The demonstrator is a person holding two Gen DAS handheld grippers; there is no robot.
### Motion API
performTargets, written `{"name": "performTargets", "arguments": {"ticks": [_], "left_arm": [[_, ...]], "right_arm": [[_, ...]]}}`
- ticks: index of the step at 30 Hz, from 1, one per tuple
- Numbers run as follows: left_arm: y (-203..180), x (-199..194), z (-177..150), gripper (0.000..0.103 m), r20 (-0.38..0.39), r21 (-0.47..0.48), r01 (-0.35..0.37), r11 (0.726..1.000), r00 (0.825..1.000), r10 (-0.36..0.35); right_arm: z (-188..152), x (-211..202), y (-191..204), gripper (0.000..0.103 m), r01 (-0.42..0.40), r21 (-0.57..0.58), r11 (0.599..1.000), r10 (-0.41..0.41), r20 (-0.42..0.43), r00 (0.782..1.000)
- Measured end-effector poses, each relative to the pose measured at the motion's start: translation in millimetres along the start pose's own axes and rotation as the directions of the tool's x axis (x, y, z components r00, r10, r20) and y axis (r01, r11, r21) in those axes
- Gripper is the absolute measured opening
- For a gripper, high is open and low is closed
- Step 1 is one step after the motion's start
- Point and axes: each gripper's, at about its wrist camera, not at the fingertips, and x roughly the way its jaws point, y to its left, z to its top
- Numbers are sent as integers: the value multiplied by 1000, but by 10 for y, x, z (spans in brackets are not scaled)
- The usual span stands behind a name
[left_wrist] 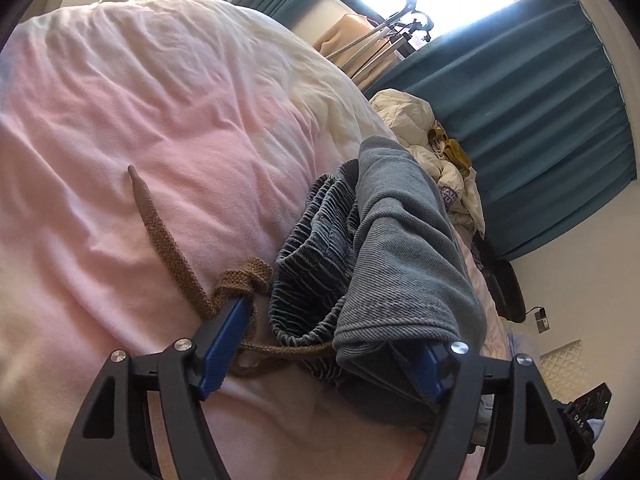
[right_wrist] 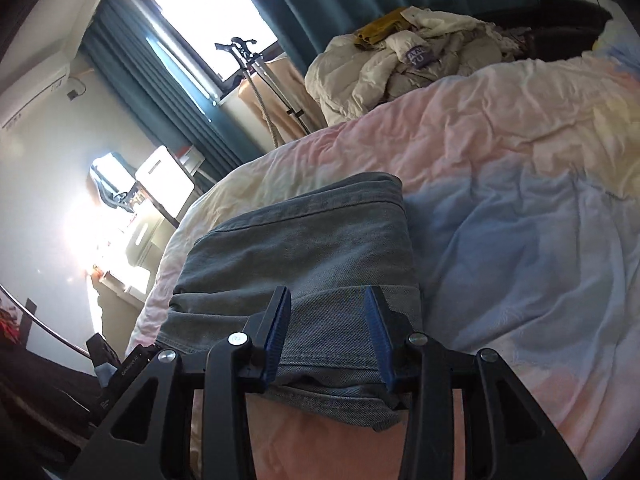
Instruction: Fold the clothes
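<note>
- The grey jeans are lying folded into a chunky bundle on the bed, close to the bed's near edge, and from the right wrist view the stack looks pretty square and tidy.
- The right gripper has its jaws partly apart, straddling the near end of the bundle, and the pads aren't pressing on the denim. To me that looks like a let-go after the fold, not a grab.
- The left gripper has its jaws spread wide. A flap of denim droops over its right-hand finger, while the other finger sits tangled up by the brown knitted drawstring. Nothing is pinched.
- In the left wrist view the elastic waistband is bunched and poking out of the side, and the drawstring trails off across the pink sheet.
- My guess is the fold is basically done and what's left is tidying: slip the left finger out without dragging the cord or flipping the top layer, then maybe tuck in the cord and waistband.
- There's loads of bare bed beyond the bundle, so pull-back room is fine. The tight spots are the bed edge right under the grippers and the heap of pale bedding at the far side, which is well apart.
</note>
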Motion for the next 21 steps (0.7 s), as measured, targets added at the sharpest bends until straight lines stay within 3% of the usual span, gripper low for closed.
{"name": "performTargets", "arguments": {"ticks": [6,8,10,17,21], "left_arm": [[-6,127,48,81,3,-5,19,1000,1000,-19],[-2,189,80,83,-1,-11,30,999,1000,-30],[-6,245,124,85,-6,-9,44,999,999,-44],[-79,389,180,92,-1,50,53,997,999,-53],[-35,469,221,96,-21,30,70,997,997,-70]], "right_arm": [[-47,140,-268,40,-74,125,989,79,-37,996],[-79,199,-333,55,-87,160,983,96,-48,994],[-108,272,-384,58,-99,186,978,112,-62,992],[-85,583,-582,61,-114,250,961,134,-63,989],[-41,780,-707,67,-92,274,957,109,-47,993]]}}
